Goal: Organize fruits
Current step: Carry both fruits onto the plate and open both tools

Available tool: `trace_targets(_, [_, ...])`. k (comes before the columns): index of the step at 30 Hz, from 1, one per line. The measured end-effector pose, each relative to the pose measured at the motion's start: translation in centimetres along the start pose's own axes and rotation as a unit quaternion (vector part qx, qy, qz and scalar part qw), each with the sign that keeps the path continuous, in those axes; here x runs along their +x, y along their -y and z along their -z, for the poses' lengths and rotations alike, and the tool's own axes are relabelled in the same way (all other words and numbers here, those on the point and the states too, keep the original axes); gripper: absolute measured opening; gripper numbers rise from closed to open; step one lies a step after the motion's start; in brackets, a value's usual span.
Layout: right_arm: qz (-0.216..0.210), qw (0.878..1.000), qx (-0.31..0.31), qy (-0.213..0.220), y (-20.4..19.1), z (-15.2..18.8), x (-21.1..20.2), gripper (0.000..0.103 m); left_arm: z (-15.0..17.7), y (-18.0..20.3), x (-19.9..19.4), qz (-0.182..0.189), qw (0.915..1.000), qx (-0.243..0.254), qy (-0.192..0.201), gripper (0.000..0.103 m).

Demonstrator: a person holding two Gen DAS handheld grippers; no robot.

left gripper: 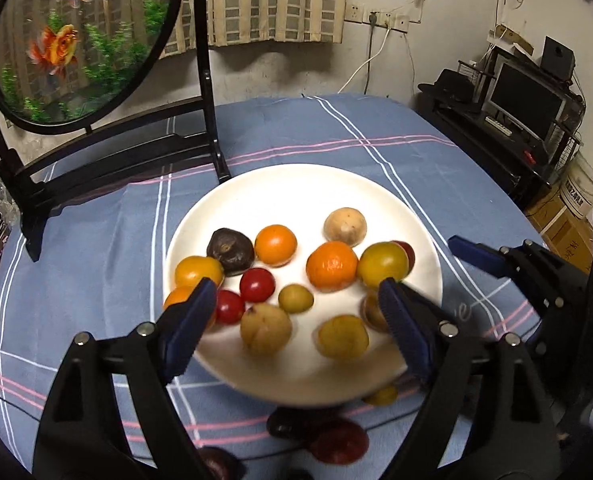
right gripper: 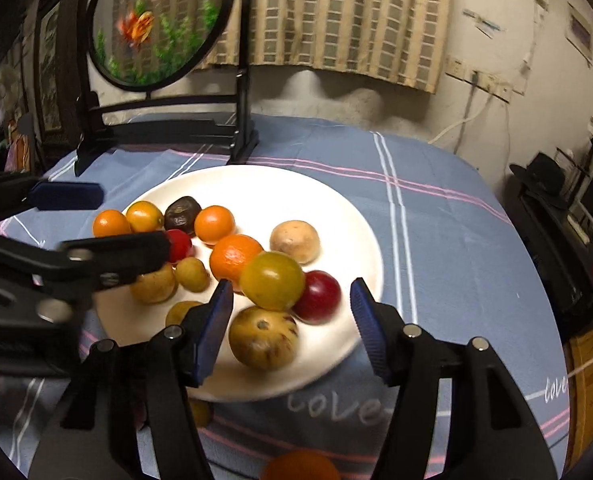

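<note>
A white plate on the blue checked tablecloth holds several small fruits: oranges, red ones, yellow and tan ones, and a dark one. My left gripper hovers open over the plate's near half, with a small greenish fruit and a tan fruit lying loose between its blue pads. My right gripper is open over the plate's near right side, around a yellow-green fruit, a red plum and a striped fruit; neither pad presses on them.
Loose fruits lie on the cloth before the plate: a yellow one, a red one, a dark one and an orange. A round goldfish screen on a black stand sits behind the plate. A monitor shelf stands far right.
</note>
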State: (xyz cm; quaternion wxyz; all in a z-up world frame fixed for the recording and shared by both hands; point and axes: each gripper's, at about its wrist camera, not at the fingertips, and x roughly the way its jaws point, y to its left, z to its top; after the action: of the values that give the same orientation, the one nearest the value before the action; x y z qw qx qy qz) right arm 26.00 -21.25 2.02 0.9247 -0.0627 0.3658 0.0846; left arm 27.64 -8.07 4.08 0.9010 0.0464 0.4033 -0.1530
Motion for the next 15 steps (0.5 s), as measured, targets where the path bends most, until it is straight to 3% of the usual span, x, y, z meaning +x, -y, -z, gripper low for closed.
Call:
trace_targets(10, [-0.007, 0.998, 0.056, 0.001, 1.8, 3.1, -4.9, 0.062, 4.0, -0.9, -3.0, -0.015, 0.9998, -0.011, -0.011, 0.090])
trace_targets(15, [-0.005, 0.997, 0.076, -0.006, 1.4, 5.1, -6.9, 0.062, 7.2, -1.3, -4.5, -0.050, 0.9987, 0.002, -0.010, 0.097])
